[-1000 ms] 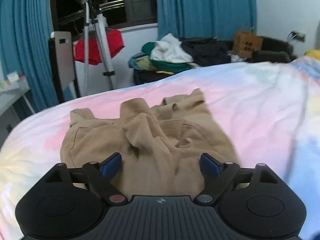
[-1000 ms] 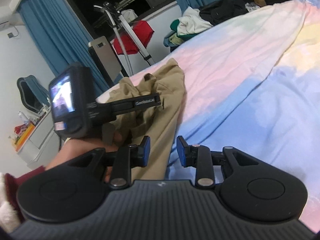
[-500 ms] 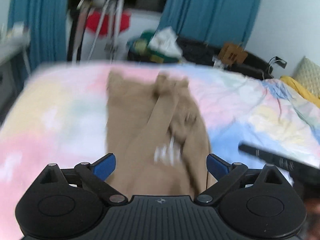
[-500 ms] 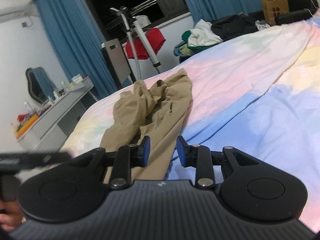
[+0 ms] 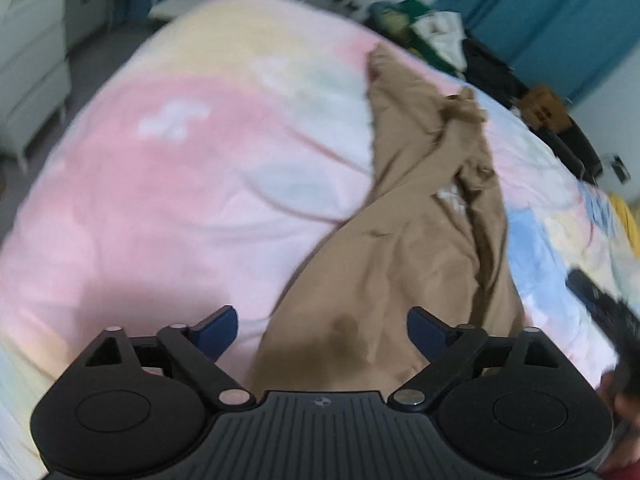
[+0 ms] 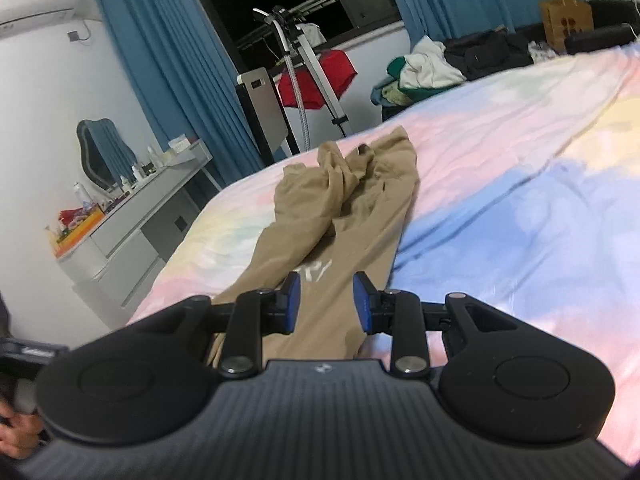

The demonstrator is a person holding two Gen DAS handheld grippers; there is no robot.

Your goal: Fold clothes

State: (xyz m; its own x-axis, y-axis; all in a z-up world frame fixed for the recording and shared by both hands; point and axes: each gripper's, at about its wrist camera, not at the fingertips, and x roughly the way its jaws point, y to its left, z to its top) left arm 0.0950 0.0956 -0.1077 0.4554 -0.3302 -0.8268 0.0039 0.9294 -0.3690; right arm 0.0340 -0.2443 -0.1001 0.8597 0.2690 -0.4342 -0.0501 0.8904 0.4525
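Crumpled tan cotton trousers (image 5: 404, 240) lie lengthwise on pastel tie-dye bed sheet (image 5: 180, 184). Left tongs (image 5: 322, 330) wide apart, just been narrowing, hovering over near trouser end, empty. Right tongs (image 6: 326, 298) part-open, gripping nothing.

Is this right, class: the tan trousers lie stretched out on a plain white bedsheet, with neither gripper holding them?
Not quite. The tan trousers do lie stretched out, and neither the left gripper nor the right gripper holds them, but the bedsheet is not plain white: the right wrist view shows it in pastel pink, blue and yellow patches.
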